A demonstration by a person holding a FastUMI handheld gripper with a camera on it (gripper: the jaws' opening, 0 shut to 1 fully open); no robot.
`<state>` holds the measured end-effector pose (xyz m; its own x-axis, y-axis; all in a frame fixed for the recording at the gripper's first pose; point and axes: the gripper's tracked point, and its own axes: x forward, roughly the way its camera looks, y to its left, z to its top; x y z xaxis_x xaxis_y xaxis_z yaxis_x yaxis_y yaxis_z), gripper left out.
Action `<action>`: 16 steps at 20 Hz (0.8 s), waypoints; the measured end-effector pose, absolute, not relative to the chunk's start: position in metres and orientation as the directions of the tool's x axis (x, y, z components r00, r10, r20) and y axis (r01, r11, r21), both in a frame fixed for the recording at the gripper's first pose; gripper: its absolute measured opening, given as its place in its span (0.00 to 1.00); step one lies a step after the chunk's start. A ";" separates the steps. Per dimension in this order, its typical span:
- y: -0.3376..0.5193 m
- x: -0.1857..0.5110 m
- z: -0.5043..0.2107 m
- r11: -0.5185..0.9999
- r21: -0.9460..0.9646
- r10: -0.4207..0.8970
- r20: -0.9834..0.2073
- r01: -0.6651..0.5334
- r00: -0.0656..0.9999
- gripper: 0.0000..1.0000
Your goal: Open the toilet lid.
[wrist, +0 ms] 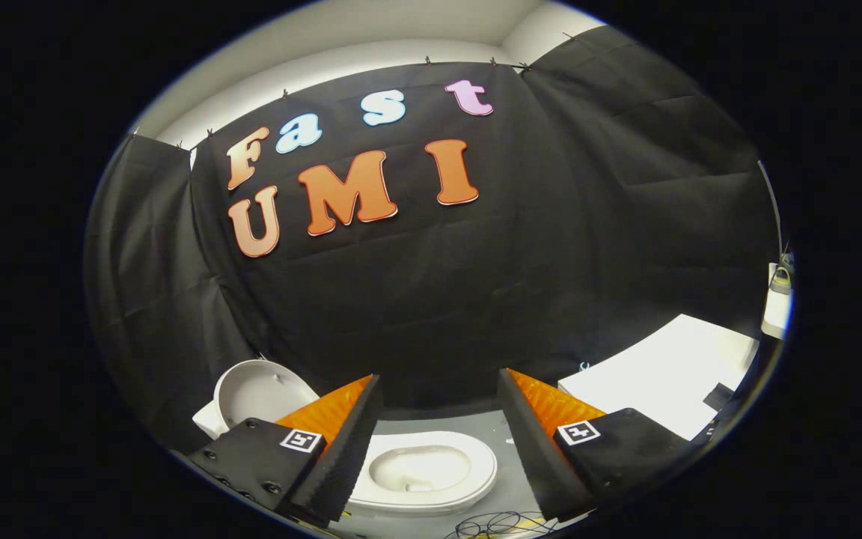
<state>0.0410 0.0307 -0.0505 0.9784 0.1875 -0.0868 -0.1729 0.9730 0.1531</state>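
The hand-held gripper (438, 442) is seen spread wide, with nothing held between its fingers. A white toilet (431, 471) is seen below and between the fingers, its bowl exposed. The toilet lid (259, 389) is found raised at about ten o'clock from the bowl, against the black cloth wall (431, 284). A white worktop (663, 370) lies at two o'clock.

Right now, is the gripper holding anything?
No. The gripper is open, fingers apart with nothing between them; the toilet sits below.
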 end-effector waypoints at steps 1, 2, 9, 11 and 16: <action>0.029 0.040 -0.049 0.972 0.158 0.187 -0.083 -0.172 0.979 0.99; 0.027 0.039 -0.048 0.972 0.164 0.186 -0.080 -0.171 0.979 0.98; 0.013 0.039 -0.045 0.970 0.186 0.170 -0.069 -0.155 0.983 0.99; 0.011 0.041 -0.045 0.971 0.189 0.164 -0.066 -0.149 0.984 0.98; 0.008 0.041 -0.047 0.970 0.193 0.161 -0.068 -0.145 0.985 0.98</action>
<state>0.0415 0.0077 -0.0466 0.9846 0.1611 -0.0680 -0.1454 0.9703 0.1931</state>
